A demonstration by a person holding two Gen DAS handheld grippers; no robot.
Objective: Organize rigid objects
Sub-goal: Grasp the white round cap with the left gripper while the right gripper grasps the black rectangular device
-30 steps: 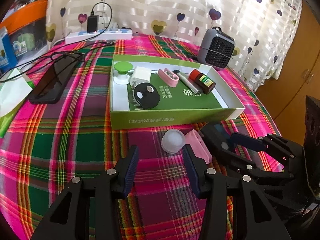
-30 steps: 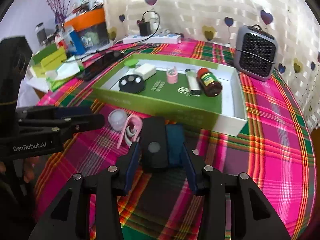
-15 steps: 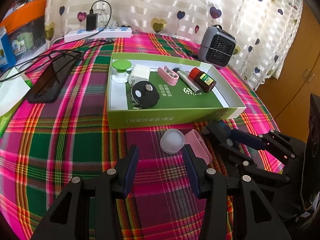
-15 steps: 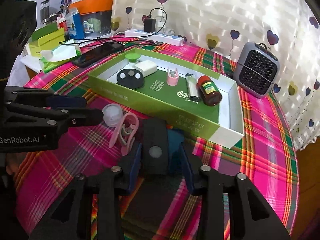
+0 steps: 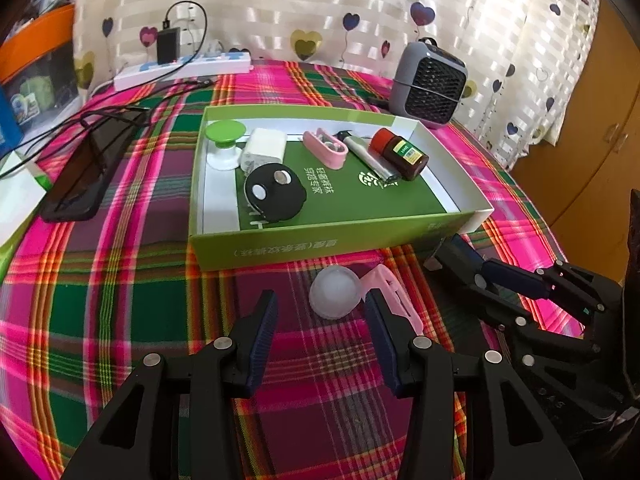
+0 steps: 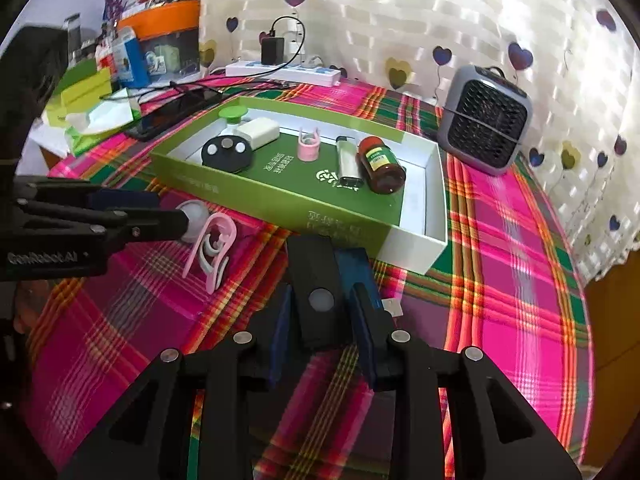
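Between R gripper (image 6: 320,312) jaws, closing: black block (image 6: 314,280) on cloth

bright backlit curtain, fisheye warp, dark corners

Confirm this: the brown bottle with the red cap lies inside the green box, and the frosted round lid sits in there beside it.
Wrong about the lid. The left wrist view shows the frosted round lid on the plaid tablecloth, outside the green box. The brown bottle does lie inside.
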